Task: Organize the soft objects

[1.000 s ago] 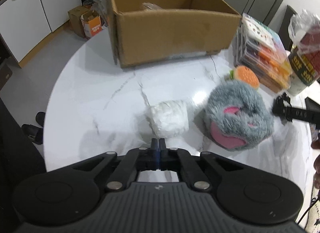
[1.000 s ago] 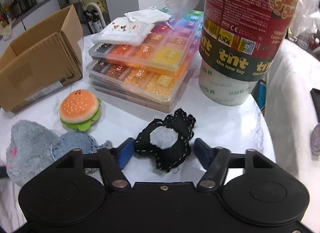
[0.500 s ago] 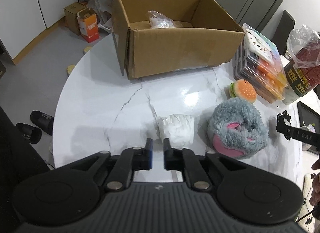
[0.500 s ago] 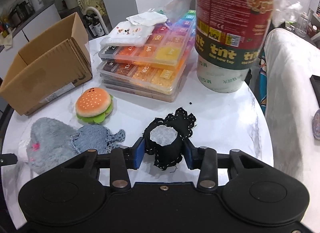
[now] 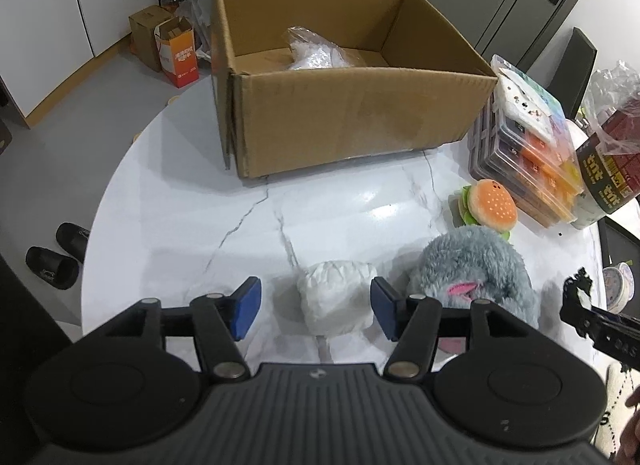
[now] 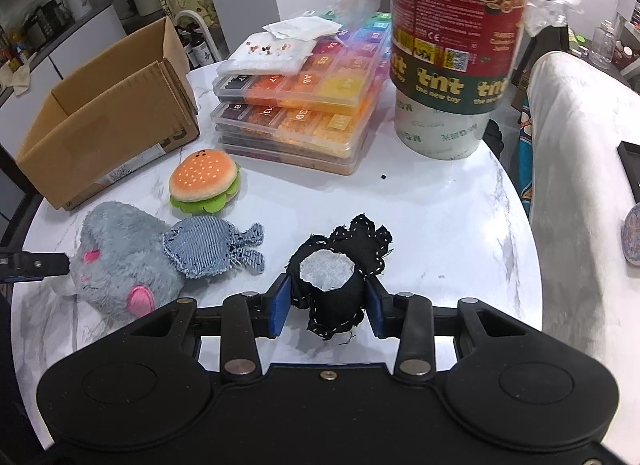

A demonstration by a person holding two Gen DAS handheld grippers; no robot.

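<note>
My left gripper (image 5: 316,307) is open, its blue pads on either side of a white soft bundle (image 5: 334,303) lying on the marble table (image 5: 192,225). My right gripper (image 6: 327,303) is shut on a black stitched fabric toy (image 6: 340,269) with a grey patch. A grey plush (image 6: 124,261) with a denim piece (image 6: 212,245) lies left of it; the plush also shows in the left wrist view (image 5: 472,273). A burger plush (image 6: 204,181) sits behind. The open cardboard box (image 5: 340,77) holds a clear plastic bag (image 5: 316,53).
Stacked bead organiser cases (image 6: 304,105) and a tall red "tnt" tub (image 6: 452,49) stand at the far right of the table. A white-draped chair (image 6: 580,169) is off the right edge. Slippers (image 5: 56,257) and small boxes (image 5: 172,45) are on the floor.
My left gripper has opened from shut and drawn back and up from the white bundle. My right gripper has closed on the black fabric toy.
</note>
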